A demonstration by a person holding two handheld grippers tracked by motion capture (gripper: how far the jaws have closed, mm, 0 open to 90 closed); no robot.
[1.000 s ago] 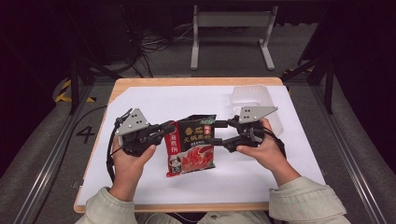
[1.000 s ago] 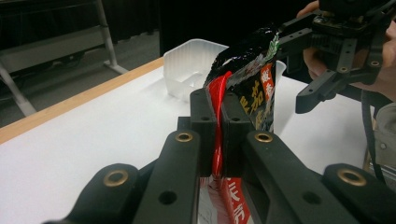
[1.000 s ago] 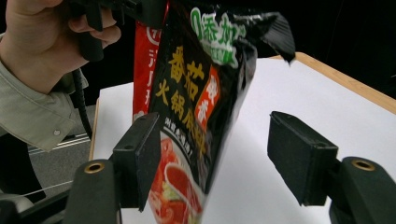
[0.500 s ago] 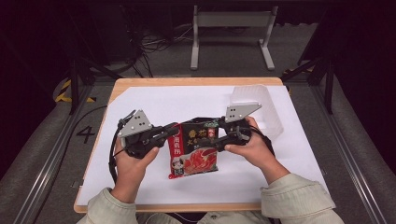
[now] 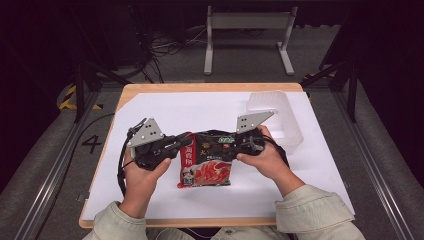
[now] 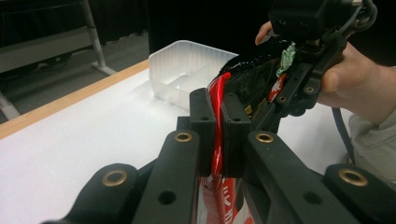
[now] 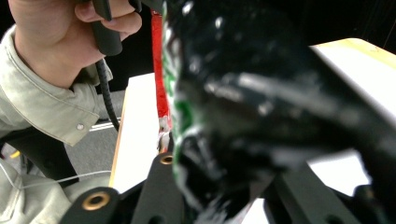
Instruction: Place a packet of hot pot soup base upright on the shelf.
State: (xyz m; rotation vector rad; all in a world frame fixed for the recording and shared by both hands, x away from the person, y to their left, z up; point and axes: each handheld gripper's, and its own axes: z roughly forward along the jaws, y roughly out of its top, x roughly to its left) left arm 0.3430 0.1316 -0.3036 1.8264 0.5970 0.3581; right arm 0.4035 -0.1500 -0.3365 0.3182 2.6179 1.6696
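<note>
Clear tray [image 5: 280,107] at the table's [image 5: 150,92] far right, nothing visible inside. Packet [image 5: 207,162] held up over the paper [image 5: 200,110]. Left gripper [image 5: 186,142] clamped on its red left edge; right gripper [image 5: 226,146], jaws just closing, grips the top. Both hands level, facing inward.

Packet [image 5: 205,162] before tray [image 5: 280,107]

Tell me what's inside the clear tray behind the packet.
The tray shows a divider and bare compartments near its front; the packet and the right claw cover its far part.
</note>
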